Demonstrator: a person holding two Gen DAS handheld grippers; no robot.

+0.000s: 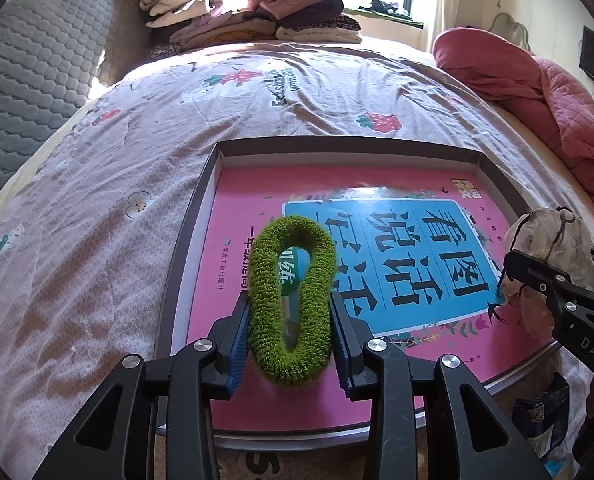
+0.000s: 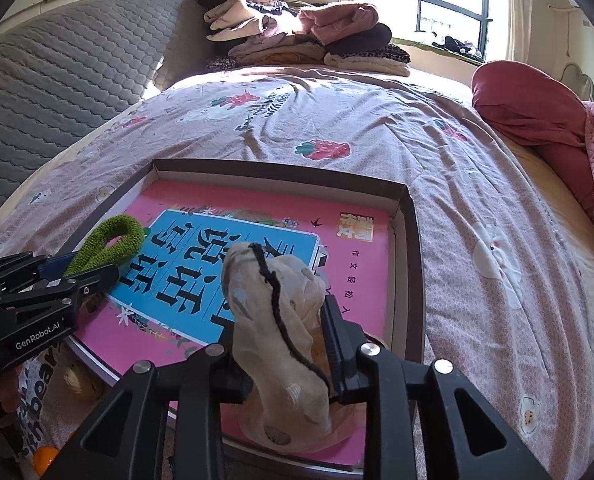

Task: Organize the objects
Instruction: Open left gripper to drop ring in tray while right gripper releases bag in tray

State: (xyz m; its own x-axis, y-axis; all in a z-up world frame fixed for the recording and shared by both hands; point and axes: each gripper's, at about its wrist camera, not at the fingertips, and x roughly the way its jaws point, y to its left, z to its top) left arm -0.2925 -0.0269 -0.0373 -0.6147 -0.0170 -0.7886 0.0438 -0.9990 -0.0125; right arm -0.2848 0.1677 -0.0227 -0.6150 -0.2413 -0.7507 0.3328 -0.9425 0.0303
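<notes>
A shallow dark-rimmed box tray (image 1: 337,148) (image 2: 281,172) lies on the bed with a pink and blue book (image 1: 417,248) (image 2: 201,264) flat inside it. My left gripper (image 1: 289,300) (image 2: 97,272) holds a green fuzzy scrunchie (image 1: 321,264) (image 2: 133,236) over the book's left part; both pads touch its sides and squeeze it into a long oval. My right gripper (image 2: 281,312) (image 1: 513,264) has a beige cloth pouch (image 2: 257,320) (image 1: 545,232) with a black drawstring upright between its fingers, over the book's near right part. The pouch hides its left pad.
The bed carries a pink quilt (image 1: 97,240) printed with strawberries. Folded clothes (image 1: 249,8) are stacked at the far end, and a red quilt (image 1: 537,92) is bunched at the right. A grey padded mattress (image 2: 57,64) leans at the left. Small items, including an orange ball (image 2: 45,456), lie below the tray's near edge.
</notes>
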